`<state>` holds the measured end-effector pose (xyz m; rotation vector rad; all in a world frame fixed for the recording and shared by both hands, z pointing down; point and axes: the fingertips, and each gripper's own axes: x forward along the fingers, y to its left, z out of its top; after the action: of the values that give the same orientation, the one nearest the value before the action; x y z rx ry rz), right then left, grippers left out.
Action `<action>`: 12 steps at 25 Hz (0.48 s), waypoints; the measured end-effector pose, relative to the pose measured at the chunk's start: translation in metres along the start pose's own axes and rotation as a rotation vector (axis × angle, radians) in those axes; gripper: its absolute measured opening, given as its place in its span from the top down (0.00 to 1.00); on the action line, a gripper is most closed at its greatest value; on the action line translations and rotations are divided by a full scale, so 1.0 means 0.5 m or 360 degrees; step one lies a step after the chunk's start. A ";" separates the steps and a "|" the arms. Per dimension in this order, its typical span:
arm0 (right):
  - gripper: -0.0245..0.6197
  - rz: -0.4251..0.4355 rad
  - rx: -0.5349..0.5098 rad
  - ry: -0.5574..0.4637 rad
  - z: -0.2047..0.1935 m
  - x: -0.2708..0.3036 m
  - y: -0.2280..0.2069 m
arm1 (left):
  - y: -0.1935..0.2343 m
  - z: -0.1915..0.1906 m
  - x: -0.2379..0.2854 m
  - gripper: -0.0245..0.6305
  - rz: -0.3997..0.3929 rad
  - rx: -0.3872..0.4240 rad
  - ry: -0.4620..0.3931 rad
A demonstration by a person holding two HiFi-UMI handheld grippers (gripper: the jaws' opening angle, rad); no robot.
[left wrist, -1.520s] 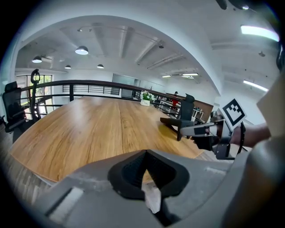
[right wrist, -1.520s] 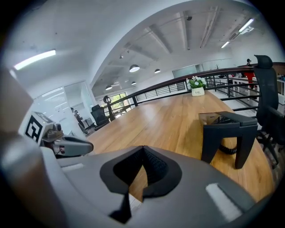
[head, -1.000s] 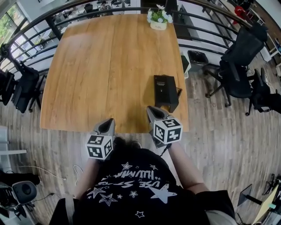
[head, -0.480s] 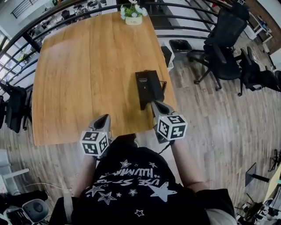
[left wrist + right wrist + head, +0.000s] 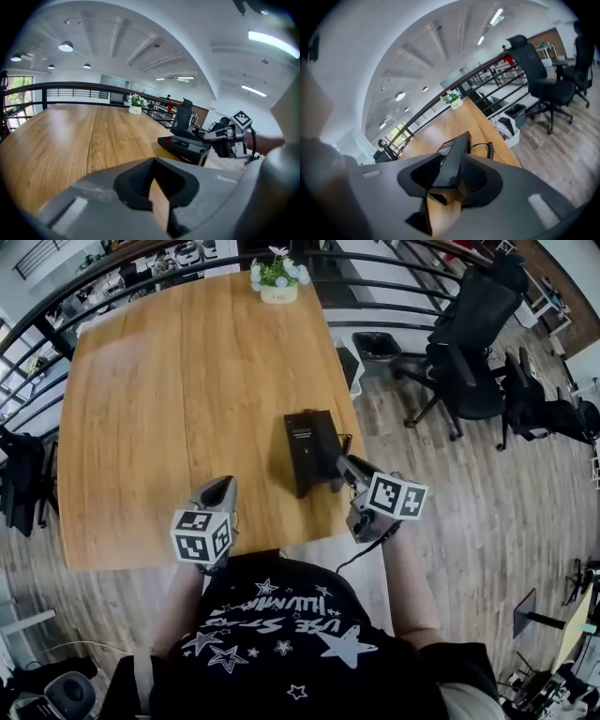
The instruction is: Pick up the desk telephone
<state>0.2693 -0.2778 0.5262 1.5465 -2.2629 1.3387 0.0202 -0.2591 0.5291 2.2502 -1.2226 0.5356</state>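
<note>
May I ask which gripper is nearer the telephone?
The right gripper: its jaws, just opening, flank an edge of the telephone; the left gripper hangs aside.

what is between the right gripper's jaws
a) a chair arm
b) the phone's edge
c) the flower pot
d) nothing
b: in the right gripper view the near edge of the phone stands between the jaws of the right gripper, which have just been opening.
</note>
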 end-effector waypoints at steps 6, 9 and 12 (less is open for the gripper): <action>0.68 0.0059 0.0186 0.0141 0.021 0.040 -0.033 | 0.013 0.001 0.033 0.96 -0.0044 -0.0009 0.0049; 0.68 0.0062 0.0225 0.0185 0.029 0.056 -0.044 | 0.021 -0.001 0.047 0.96 -0.0055 -0.0021 0.0074; 0.66 0.0077 0.0292 0.0229 0.024 0.078 -0.052 | 0.028 0.000 0.059 0.96 -0.0064 -0.0033 0.0095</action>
<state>0.2755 -0.3163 0.5546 1.4010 -2.1567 1.6550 0.0233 -0.2849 0.5491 2.2209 -1.1457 0.5679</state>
